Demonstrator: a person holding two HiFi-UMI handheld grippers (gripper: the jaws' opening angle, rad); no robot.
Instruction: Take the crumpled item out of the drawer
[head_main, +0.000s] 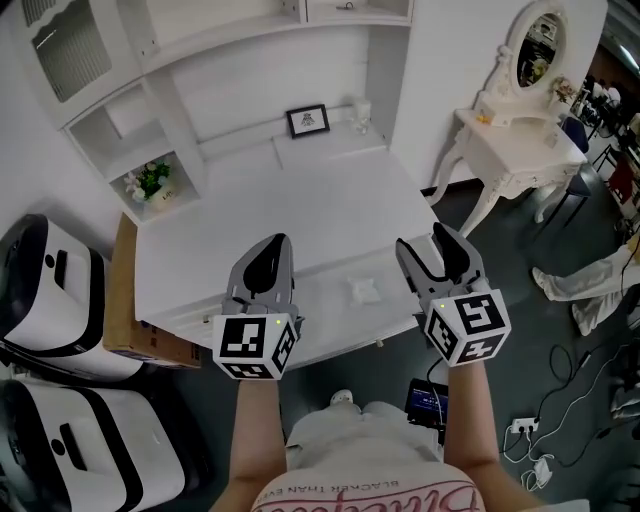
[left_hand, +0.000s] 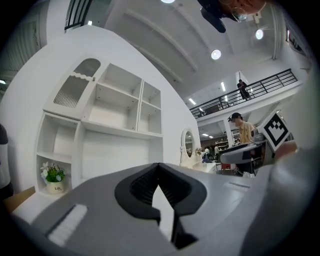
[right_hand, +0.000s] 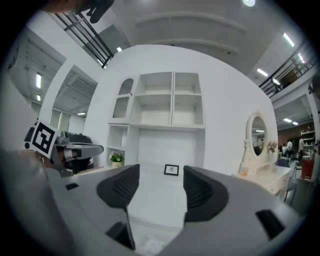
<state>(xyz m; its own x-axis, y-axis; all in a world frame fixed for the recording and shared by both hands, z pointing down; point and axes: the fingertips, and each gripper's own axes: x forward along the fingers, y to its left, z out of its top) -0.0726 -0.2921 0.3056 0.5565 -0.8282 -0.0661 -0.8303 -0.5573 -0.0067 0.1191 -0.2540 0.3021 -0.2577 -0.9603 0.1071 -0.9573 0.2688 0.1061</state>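
Person's shirt (head_main: 370, 470): cut off by the lower edge of the head view; we see only the chest and two forearms.
Left gripper (head_main: 272, 250): one, held over the drawer's left part. In its own view the jaws (left_hand: 159, 167) meet at the tips with nothing between them.
Right gripper (head_main: 437, 250): one, held over the drawer's right end. Its jaws (right_hand: 156, 185) stand wide apart and hold nothing.
Drawer (head_main: 330, 335): one, pulled open at the desk's front. The two grippers cover both of its ends, so we cannot see its whole inside.
Crumpled item (head_main: 363, 290): one, white, lying in the drawer between the two grippers, nearer the right one and touching neither. In the right gripper view it is a blurred pale lump (right_hand: 150, 245) at the bottom edge, partly cut off.
Desk (head_main: 300, 190): one, white, with a bare top.
Cardboard box (head_main: 125, 300): one, beside the desk's left edge, partly under it.
Picture frame (head_main: 308, 120): one, upright at the desk's back; we cannot make out its contents.
Plant (head_main: 150, 180): one, in a low shelf compartment on the left.
Dressing table (head_main: 510, 150): one, well apart on the right, its oval mirror (head_main: 535, 45) clipped by the top edge.
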